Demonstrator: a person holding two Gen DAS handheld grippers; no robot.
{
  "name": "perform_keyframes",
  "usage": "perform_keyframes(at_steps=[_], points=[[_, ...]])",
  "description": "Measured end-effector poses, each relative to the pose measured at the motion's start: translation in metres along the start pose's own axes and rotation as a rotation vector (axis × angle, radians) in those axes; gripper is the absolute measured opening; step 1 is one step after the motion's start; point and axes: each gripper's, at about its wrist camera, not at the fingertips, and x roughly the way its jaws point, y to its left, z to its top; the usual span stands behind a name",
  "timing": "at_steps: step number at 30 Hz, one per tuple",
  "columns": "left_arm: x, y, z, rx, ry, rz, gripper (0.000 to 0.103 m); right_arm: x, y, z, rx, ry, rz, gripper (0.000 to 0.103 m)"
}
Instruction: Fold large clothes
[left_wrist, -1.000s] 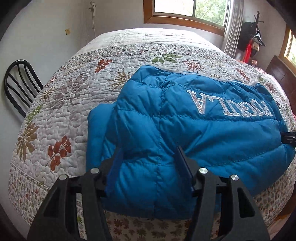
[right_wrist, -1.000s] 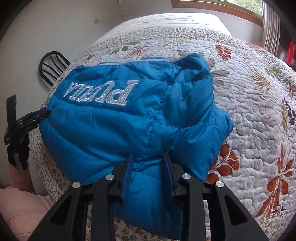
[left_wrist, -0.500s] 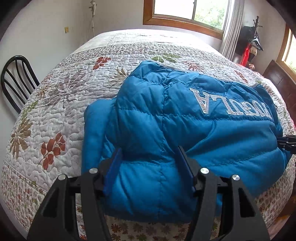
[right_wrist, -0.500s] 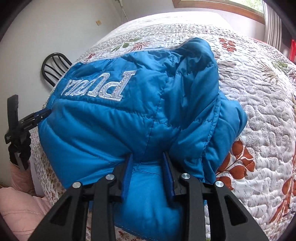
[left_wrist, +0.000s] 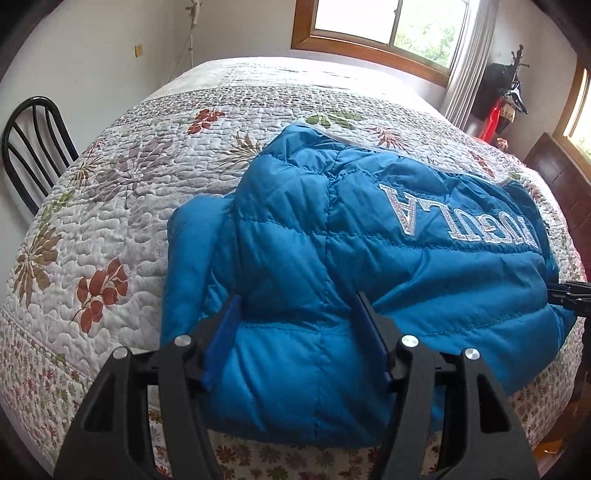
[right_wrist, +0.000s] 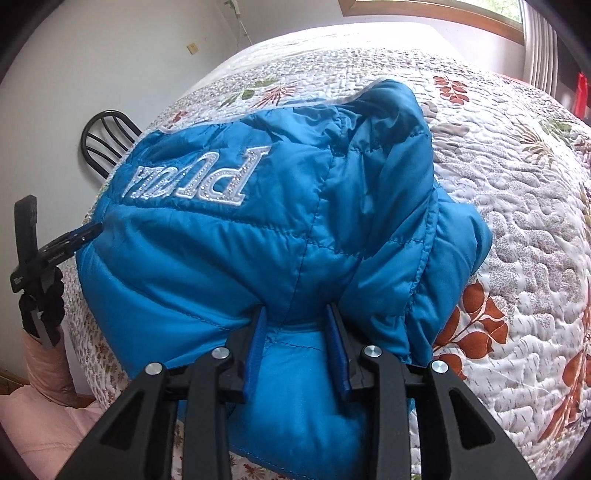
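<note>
Two grippers are easing off a blue jacket lying on a quilted bed.

The left gripper is straddling the near hem, its jaws opening with puffy fabric still bulging between and touching the pads. The right gripper is doing likewise at the other end, jaws opening around a pinched fold. A black chair is standing beside the bed.

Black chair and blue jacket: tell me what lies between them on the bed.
Only bare floral quilt lies between the black chair and the blue jacket; nothing else rests on that stretch. The left wrist view shows it best.
</note>
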Motion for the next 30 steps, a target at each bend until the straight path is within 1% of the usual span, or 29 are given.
perform_keyframes(at_steps=[1,3,4,6,8,11,13,15,19,22,25,30], points=[[-0.005,0.001,-0.001,-0.011,-0.004,-0.008,0.066,-0.003,0.000,-0.001,0.001,-0.003,0.005,0.039],[-0.015,0.001,-0.005,-0.026,-0.017,-0.019,0.072,-0.011,0.002,-0.003,-0.005,-0.014,0.015,0.047],[-0.021,0.002,-0.008,-0.031,-0.023,-0.018,0.073,-0.017,0.002,-0.004,-0.006,-0.021,0.018,0.049],[-0.030,0.006,-0.013,-0.059,-0.027,-0.006,0.081,-0.028,0.003,-0.006,-0.007,-0.035,0.007,0.050],[-0.035,0.016,-0.020,-0.113,-0.010,0.017,0.081,-0.039,-0.001,-0.008,0.007,-0.053,-0.004,0.050],[-0.036,0.034,-0.036,-0.223,0.035,0.014,0.086,-0.055,-0.015,-0.009,0.046,-0.077,-0.018,0.051],[-0.034,0.047,-0.048,-0.307,0.054,-0.031,0.086,-0.063,-0.028,-0.010,0.081,-0.090,-0.050,0.053],[-0.032,0.055,-0.056,-0.372,0.070,-0.100,0.086,-0.069,-0.045,-0.011,0.123,-0.094,-0.080,0.062],[-0.025,0.062,-0.064,-0.454,0.083,-0.186,0.087,-0.073,-0.085,-0.020,0.222,-0.082,-0.207,0.062],[-0.018,0.058,-0.061,-0.468,0.081,-0.236,0.087,-0.064,-0.108,-0.026,0.272,-0.040,-0.261,0.062],[-0.010,0.050,-0.056,-0.470,0.078,-0.270,0.089,-0.053,-0.119,-0.029,0.284,-0.012,-0.265,0.061],[0.009,0.051,-0.046,-0.524,0.078,-0.300,0.091,-0.038,-0.124,-0.030,0.295,0.008,-0.268,0.061]])
